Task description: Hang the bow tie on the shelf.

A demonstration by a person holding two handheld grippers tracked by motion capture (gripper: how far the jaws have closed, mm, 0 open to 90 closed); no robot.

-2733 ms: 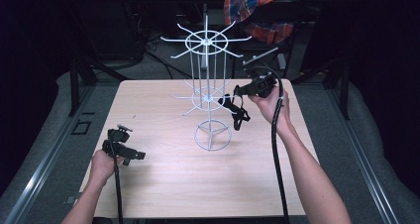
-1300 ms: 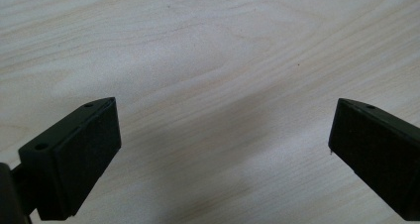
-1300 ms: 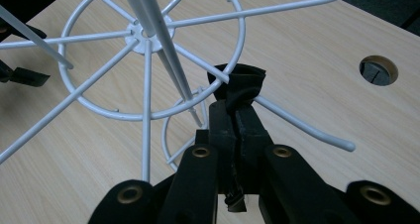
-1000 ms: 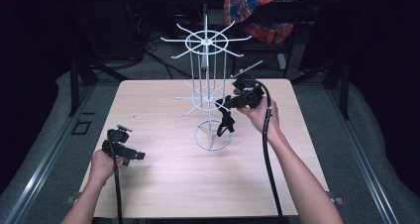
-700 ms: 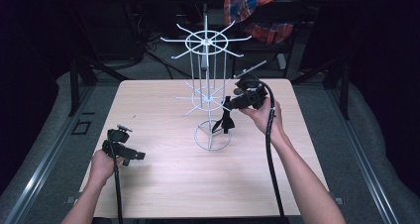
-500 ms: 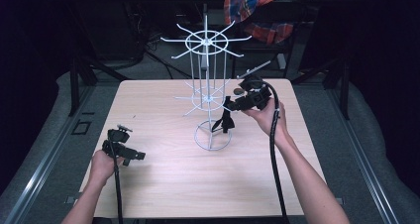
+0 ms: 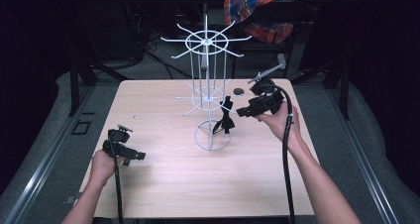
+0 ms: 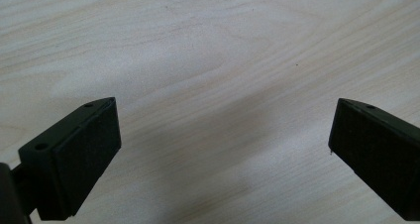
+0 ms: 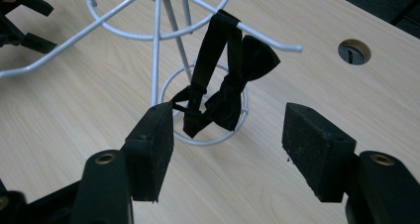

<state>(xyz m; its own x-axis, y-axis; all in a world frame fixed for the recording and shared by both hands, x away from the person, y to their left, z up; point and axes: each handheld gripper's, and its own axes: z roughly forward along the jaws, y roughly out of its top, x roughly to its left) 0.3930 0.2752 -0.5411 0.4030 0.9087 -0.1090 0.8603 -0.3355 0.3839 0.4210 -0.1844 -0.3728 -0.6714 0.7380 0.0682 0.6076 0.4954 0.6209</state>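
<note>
A white wire rack (image 7: 205, 80) stands on the wooden table (image 7: 163, 184), its ring base (image 7: 212, 135) near the middle. A black bow tie (image 7: 226, 116) hangs by its strap from a lower hook of the rack. In the right gripper view the bow tie (image 9: 233, 85) dangles just beyond my open right gripper (image 9: 230, 144), clear of both pads. From the high view, the right gripper (image 7: 241, 112) sits a little right of the tie. My left gripper (image 7: 130, 152) rests low at the table's left, and its own view shows the left gripper (image 8: 223, 149) open wide over bare wood.
A round hole (image 9: 354, 51) is cut in the table behind the rack's right side. The rack's upper hooks (image 7: 237, 38) spread wide above the table. A plaid cloth (image 7: 257, 11) hangs beyond the far edge. Dark floor surrounds the table.
The right gripper carried the bow tie to the rack, left it hanging on a lower hook and drew back a little to the right. The left gripper has stayed put.
</note>
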